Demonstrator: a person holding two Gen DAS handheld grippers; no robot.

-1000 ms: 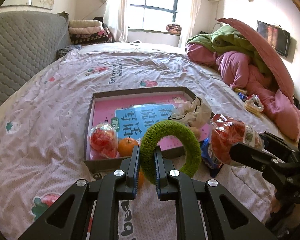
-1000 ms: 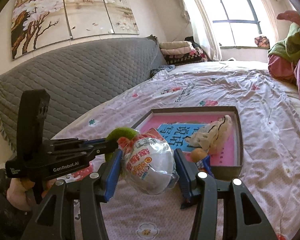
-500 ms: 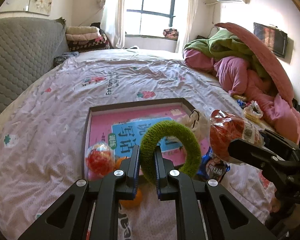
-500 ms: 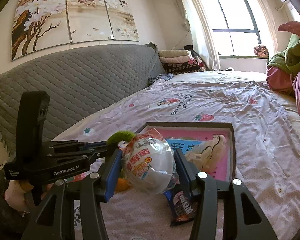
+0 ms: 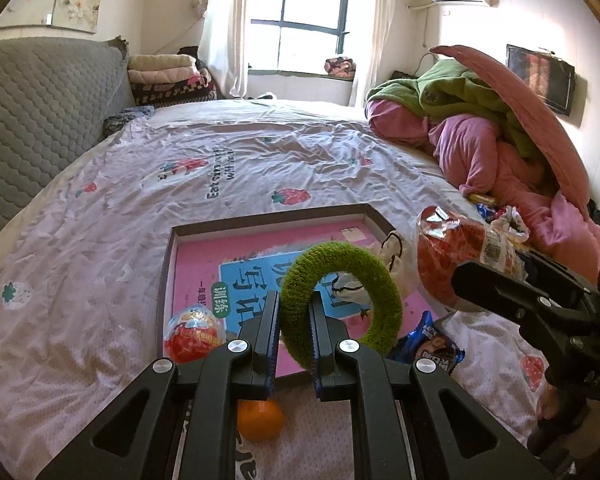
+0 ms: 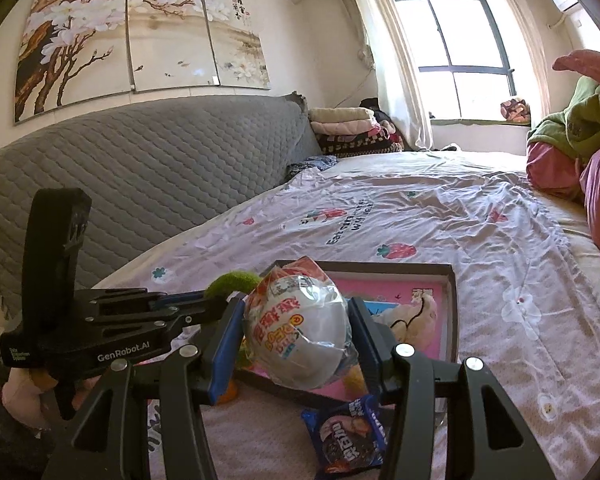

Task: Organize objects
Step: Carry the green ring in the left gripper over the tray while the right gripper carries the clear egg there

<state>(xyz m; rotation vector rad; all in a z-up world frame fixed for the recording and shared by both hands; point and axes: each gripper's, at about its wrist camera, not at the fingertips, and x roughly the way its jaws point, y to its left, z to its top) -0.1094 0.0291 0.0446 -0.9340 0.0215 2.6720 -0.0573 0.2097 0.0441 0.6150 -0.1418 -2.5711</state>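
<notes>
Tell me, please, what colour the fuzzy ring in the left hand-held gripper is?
Green; the fuzzy knitted ring shows best in the left wrist view.

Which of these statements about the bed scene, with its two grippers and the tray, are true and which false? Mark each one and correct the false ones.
1. The left gripper is shut on the green ring. True.
2. The right gripper is open, with nothing between its fingers. False: it is shut on the egg-shaped snack pack.
3. The orange lies inside the tray. False: it lies on the bedsheet, outside the tray's near edge.
4. A blue snack packet lies on the sheet outside the tray. True.
5. A red egg pack sits at the tray's near left corner. True.
</notes>
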